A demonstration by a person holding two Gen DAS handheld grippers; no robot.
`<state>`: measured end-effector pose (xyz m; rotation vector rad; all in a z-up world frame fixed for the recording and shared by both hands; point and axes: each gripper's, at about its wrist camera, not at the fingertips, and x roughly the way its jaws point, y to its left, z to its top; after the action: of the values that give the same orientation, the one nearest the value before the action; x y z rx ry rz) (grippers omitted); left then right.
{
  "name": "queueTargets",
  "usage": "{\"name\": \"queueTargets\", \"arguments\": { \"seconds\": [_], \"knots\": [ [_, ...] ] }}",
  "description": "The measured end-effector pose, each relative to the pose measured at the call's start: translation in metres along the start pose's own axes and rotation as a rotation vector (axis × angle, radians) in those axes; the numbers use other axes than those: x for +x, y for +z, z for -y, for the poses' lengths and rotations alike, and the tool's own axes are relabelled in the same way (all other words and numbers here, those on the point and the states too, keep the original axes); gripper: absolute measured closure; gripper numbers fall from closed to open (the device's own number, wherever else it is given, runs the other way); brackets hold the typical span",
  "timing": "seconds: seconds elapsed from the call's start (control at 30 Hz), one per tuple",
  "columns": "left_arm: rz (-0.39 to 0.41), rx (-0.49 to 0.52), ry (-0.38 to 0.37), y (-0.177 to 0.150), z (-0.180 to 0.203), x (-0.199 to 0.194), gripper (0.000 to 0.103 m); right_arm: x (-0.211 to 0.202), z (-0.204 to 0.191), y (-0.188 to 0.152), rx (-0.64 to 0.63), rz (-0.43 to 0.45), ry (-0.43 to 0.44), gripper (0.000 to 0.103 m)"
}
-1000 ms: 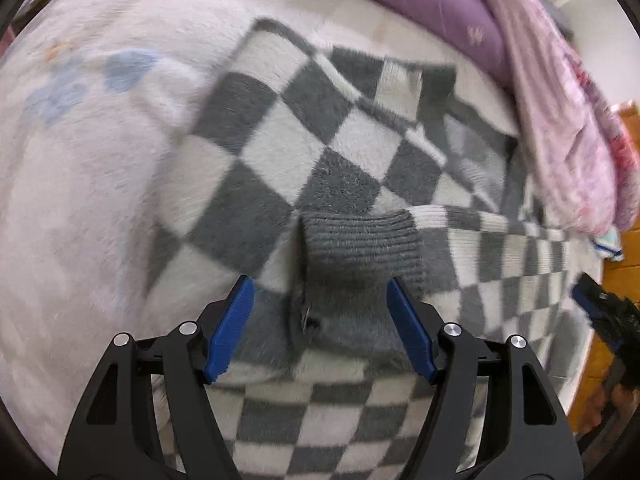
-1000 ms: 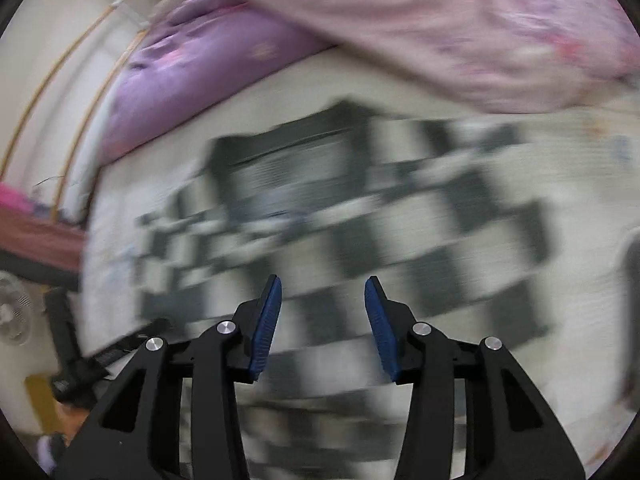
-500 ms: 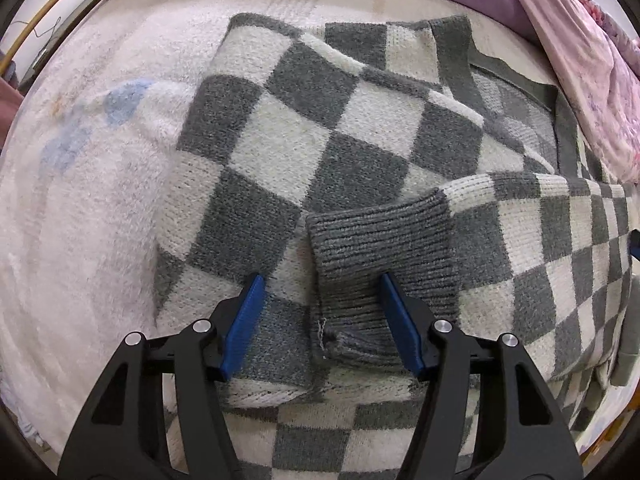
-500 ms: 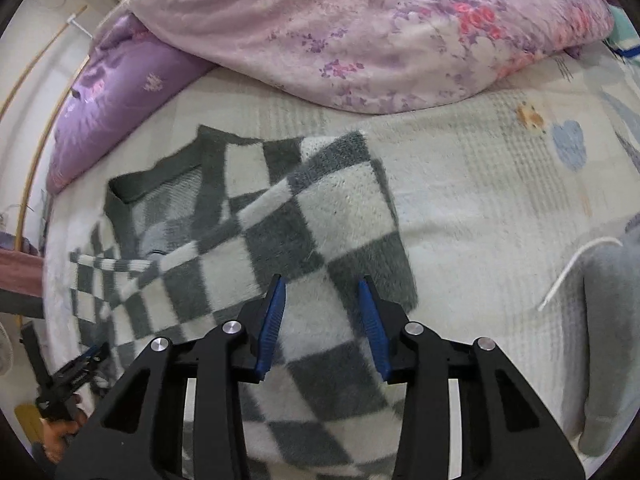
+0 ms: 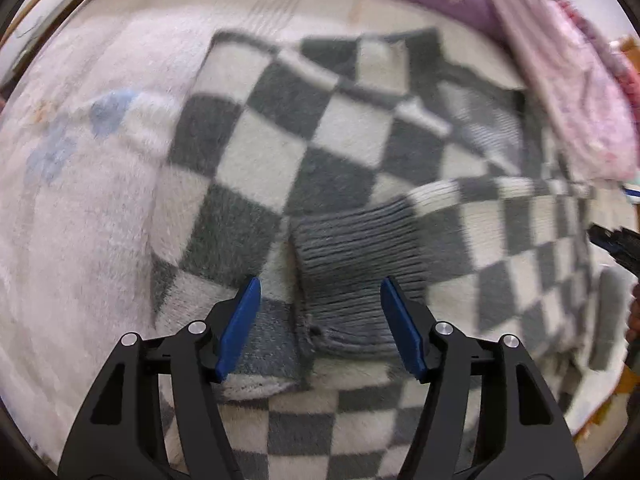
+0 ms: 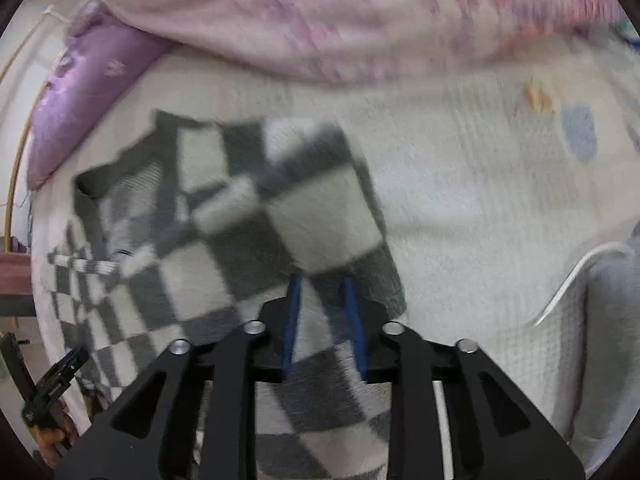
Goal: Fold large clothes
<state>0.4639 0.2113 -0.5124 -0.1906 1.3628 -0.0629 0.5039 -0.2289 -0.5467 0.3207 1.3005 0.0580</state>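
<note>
Grey-and-white checked knit sweater (image 5: 280, 152) lies partly folded on white fleece-covered bed (image 5: 76, 216). Left gripper (image 5: 320, 320) fingers opening, astride ribbed grey cuff (image 5: 356, 256), no grip. Right gripper (image 6: 322, 320) fingers narrow; hold unclear. Advice: pinch both layers at edge, lift evenly.

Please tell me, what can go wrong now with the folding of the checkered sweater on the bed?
1. The left gripper hangs over the ribbed cuff, jaws opening, pads apart from the knit. The folded-in sleeve lies loose and may slide off when the checkered sweater is lifted.
2. The right gripper stands narrow above the sweater's side and may pinch only the top layer, so the fold opens.
3. Both views are blurred, so a grab now may land off target.
</note>
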Motion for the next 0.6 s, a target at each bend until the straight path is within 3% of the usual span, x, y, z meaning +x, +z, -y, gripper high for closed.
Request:
{"name": "queueTargets", "arguments": {
  "seconds": [0.17, 0.3, 0.37, 0.47, 0.6],
  "knots": [
    [0.056, -0.039, -0.053, 0.023, -0.023, -0.023, 0.034, 0.0, -0.004, 0.02, -0.03, 0.038, 0.005, 0.072],
    [0.067, -0.082, -0.017, 0.05, -0.045, -0.019, 0.034, 0.046, 0.011, 0.026, 0.006, -0.055, -0.02, 0.078],
    [0.053, -0.093, 0.017, 0.059, -0.052, -0.014, 0.034, 0.056, 0.015, 0.028, 0.019, -0.046, -0.014, 0.077],
    [0.062, -0.101, 0.002, 0.057, -0.055, -0.015, 0.034, 0.04, 0.008, 0.022, 0.022, -0.035, -0.035, 0.077],
    [0.049, -0.081, -0.003, 0.04, -0.051, -0.013, 0.034, 0.004, 0.011, -0.023, 0.03, -0.057, -0.021, 0.077]
  ]
}}
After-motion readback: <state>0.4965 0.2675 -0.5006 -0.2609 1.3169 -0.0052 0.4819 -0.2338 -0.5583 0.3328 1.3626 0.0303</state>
